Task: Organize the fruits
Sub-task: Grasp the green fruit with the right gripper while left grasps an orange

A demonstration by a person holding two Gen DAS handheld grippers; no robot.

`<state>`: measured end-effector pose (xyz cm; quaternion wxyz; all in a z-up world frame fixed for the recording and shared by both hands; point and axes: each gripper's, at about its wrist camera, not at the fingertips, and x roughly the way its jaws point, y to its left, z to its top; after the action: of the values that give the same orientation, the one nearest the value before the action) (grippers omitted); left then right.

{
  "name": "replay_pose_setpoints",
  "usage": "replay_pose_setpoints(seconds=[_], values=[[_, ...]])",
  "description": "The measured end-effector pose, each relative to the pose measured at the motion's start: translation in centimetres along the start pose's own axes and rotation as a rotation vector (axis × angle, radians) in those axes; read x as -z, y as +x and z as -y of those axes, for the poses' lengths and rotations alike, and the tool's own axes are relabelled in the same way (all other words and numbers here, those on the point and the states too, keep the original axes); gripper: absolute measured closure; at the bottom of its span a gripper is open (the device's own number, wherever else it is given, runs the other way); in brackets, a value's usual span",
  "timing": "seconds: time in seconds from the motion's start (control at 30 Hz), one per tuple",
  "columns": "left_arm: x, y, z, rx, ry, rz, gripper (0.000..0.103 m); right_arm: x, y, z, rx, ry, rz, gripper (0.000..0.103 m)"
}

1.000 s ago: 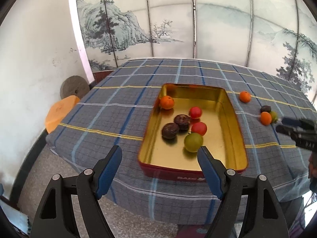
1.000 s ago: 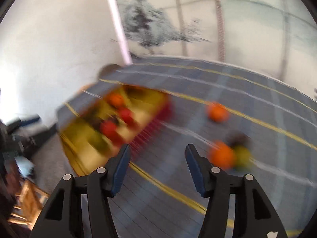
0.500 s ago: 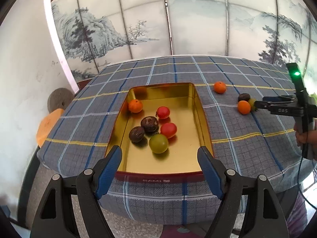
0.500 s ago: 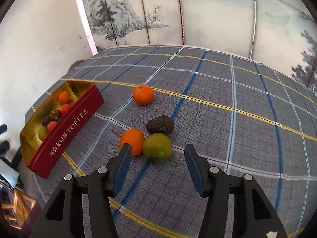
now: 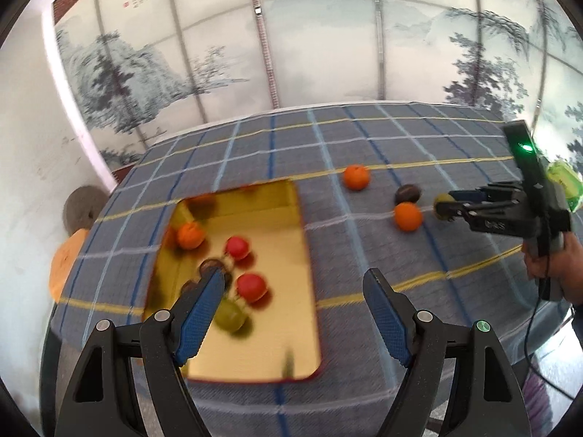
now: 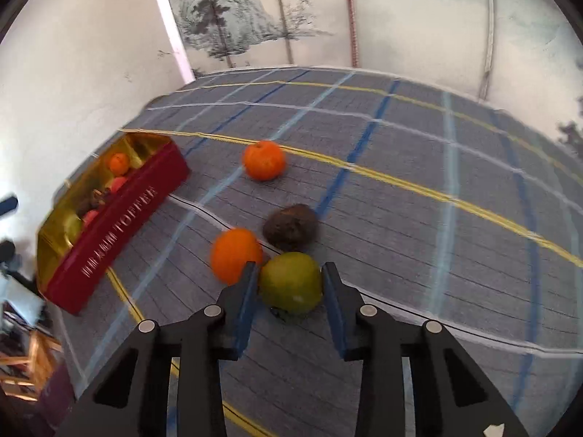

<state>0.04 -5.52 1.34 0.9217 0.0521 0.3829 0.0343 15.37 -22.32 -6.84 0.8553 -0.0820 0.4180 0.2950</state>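
Right wrist view: the right gripper (image 6: 289, 284) has a green fruit (image 6: 291, 282) between its blue pads; the jaws have just been closing and now sit against both sides of it, the fruit resting on the table (image 6: 400, 218), which is covered by a grey-blue checked cloth with yellow and blue lines. An orange (image 6: 235, 255) lies just beside the left pad, touching or nearly touching the green fruit. A dark brown wrinkled fruit (image 6: 289, 225) sits just behind the green one, and a second orange (image 6: 264, 160) lies farther back, apart from the group. To the left stands a red tin (image 6: 109, 233) with a gold inside; white lettering on its long side reads "TOFFEE", with smaller characters before it too blurred to read. Fruits show over its rim.

Left wrist view: the left gripper (image 5: 295, 313) hovers above the tin (image 5: 309, 291) with jaws wide and nothing between them. Inside the tin lie a small orange (image 5: 190, 235), two red fruits (image 5: 251, 287), a green one (image 5: 229, 315) and dark ones partly hidden behind the left pad; this part is motion-blurred. At the right edge a person's hand (image 5: 557, 266) holds the other gripper, a green light lit on its body. Behind the table hangs a painted landscape screen with a red seal and small dark calligraphy at top left, unreadable.
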Motion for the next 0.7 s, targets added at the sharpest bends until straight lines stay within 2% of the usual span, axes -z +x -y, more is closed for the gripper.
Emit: replay_pose_setpoints(seconds=[0.07,0.23,0.33,0.4,0.5,0.7], values=[[-1.1,0.8,1.0,0.034,0.014,-0.009,0.024,0.8,-1.9,1.0,0.008,0.014,0.033,0.071],[-3.9,4.8,4.2,0.174,0.022,-0.074,0.024,3.3,-5.9,5.1,0.19,0.023,0.064,0.071],[-5.1,7.7,6.2,0.203,0.018,-0.124,0.024,4.6,-6.8,8.6,0.249,0.094,0.057,0.071],[-5.5,9.2,7.0,0.223,0.013,-0.142,0.024,5.4,-6.9,10.4,0.251,0.146,0.055,0.071],[-6.0,11.5,8.4,0.199,0.031,-0.177,0.024,6.2,-6.7,11.4,0.236,0.177,0.069,0.071],[-6.5,14.1,10.5,0.156,0.107,-0.184,0.024,6.7,-7.1,12.9,0.176,0.245,0.101,0.07]])
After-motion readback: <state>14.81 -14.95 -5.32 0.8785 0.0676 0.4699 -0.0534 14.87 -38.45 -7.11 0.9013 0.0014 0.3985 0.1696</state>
